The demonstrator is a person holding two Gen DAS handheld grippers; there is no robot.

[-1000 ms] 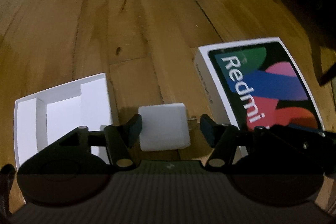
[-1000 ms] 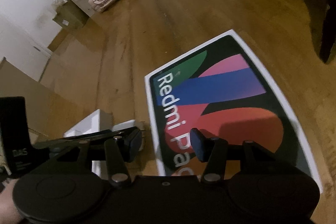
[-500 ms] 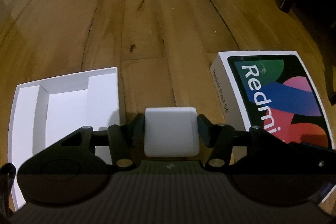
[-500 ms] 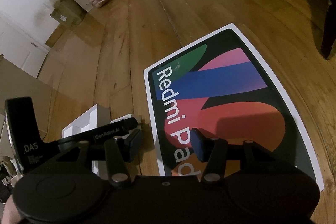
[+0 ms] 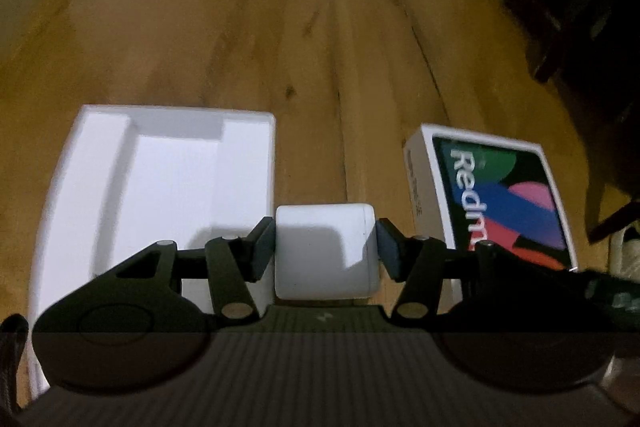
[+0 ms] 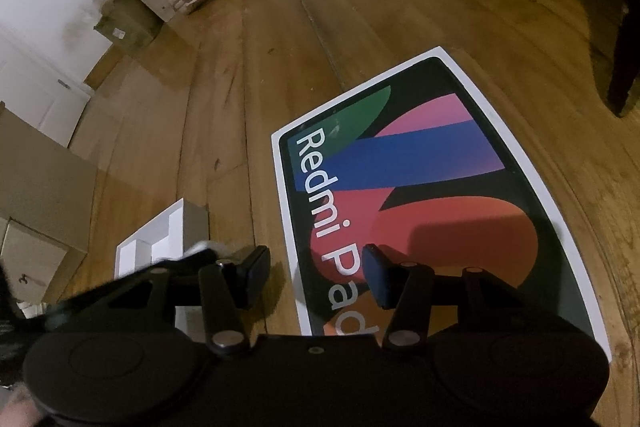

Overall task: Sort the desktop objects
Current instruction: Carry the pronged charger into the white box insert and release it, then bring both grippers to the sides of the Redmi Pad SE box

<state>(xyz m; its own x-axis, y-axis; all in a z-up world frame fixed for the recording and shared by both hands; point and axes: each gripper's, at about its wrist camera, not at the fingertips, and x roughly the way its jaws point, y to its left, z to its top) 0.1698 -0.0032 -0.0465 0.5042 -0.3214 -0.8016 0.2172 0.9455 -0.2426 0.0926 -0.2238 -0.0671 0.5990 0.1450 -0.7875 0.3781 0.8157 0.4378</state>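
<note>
Now the wooden floor (image 5: 224, 39) sat further below, the Redmi Pad box (image 6: 420, 195) lay under the idle right gripper (image 6: 316, 277) with fingers apart, and the left gripper (image 5: 326, 247), formerly open, had clamped and lifted the white square charger block (image 5: 326, 251) beside the white compartmented tray (image 5: 160, 187), likely its destination.

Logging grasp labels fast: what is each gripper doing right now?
Left gripper: shut on the white charger block.
Right gripper: open, holding nothing, above the Redmi Pad box.
</note>
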